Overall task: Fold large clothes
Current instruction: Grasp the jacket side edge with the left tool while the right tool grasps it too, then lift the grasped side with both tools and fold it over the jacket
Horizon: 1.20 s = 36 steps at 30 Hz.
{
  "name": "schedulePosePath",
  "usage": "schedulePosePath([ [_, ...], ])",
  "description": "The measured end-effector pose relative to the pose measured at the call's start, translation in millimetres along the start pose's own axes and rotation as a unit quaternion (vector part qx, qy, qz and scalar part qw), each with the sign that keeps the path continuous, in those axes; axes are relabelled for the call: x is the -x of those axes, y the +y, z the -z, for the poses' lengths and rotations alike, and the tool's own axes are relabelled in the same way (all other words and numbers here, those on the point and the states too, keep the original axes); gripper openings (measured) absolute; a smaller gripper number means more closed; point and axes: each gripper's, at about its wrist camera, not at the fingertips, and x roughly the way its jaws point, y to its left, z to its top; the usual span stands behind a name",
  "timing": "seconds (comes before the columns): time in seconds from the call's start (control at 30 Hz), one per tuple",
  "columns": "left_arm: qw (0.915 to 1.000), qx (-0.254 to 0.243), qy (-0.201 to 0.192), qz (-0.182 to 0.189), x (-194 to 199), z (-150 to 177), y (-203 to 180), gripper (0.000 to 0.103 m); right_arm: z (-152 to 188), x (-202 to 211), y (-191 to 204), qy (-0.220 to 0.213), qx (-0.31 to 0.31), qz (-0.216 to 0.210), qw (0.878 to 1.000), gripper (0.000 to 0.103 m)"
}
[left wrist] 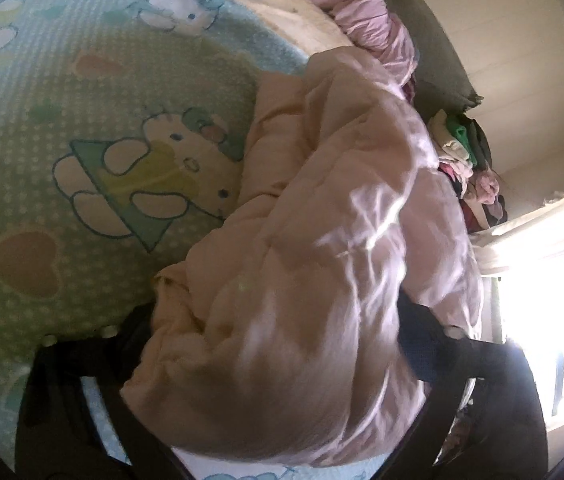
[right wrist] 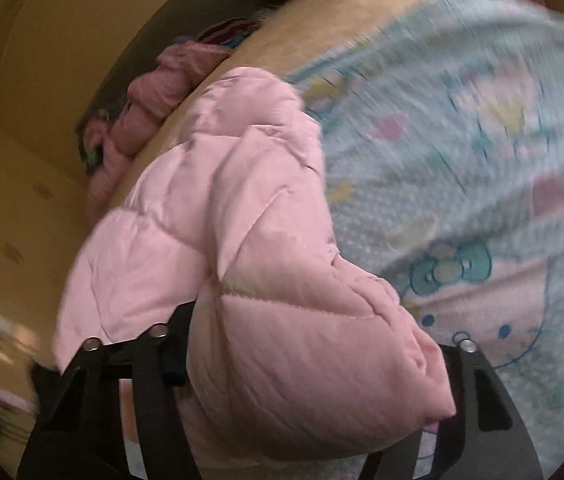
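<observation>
A puffy quilted pink jacket (left wrist: 342, 208) lies bunched on a bed covered by a pale green cartoon-cat sheet (left wrist: 81, 120). In the left wrist view its thick folds fill the gap of my left gripper (left wrist: 277, 340); the black fingers (left wrist: 422, 344) press into the padding on both sides. In the right wrist view another padded part of the jacket (right wrist: 221, 200) bulges between the fingers (right wrist: 177, 344) of my right gripper (right wrist: 318, 356), which is shut on it. That view is blurred. The jacket's far side is hidden.
A second pink garment (left wrist: 362, 12) lies crumpled at the bed's far edge, also seen as a pink garment (right wrist: 153, 100) by the wall. A pile of mixed clothes (left wrist: 466, 148) sits beside a bright window (left wrist: 554, 300). The sheet (right wrist: 482, 160) spreads out to the right.
</observation>
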Motion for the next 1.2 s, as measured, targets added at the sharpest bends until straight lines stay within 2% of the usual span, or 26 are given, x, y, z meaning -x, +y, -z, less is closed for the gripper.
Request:
schedulePosePath([
  [0.03, 0.9999, -0.009, -0.006, -0.002, 3, 1, -4, 0.068, 1, 0, 5, -0.001, 0.014, 0.009, 1.000, 0.053],
  [0.13, 0.9986, -0.047, -0.023, -0.007, 12, 3, -20, 0.050, 3, 0, 29, -0.007, 0.066, 0.037, 0.997, 0.046],
  [0.2, 0.9971, -0.069, -0.031, -0.007, 20, 4, -29, 0.045, 7, 4, 45, -0.011, 0.104, 0.057, 0.993, 0.042],
  [0.33, 0.9922, -0.111, -0.052, -0.025, 35, 8, -45, 0.037, 14, 11, 69, -0.020, 0.154, 0.062, 0.986, 0.039],
  [0.63, 0.9852, -0.153, -0.071, -0.025, 72, 24, -57, 0.036, 33, 52, 105, -0.046, 0.198, 0.012, 0.979, 0.037],
  [1.0, 0.9801, -0.171, -0.098, -0.020, 111, 45, -60, 0.035, 63, 88, 132, -0.055, 0.214, -0.025, 0.975, 0.035],
  [1.2, 0.9801, -0.168, -0.105, -0.016, 124, 54, -52, 0.035, 80, 104, 139, -0.060, 0.216, -0.044, 0.973, 0.035],
])
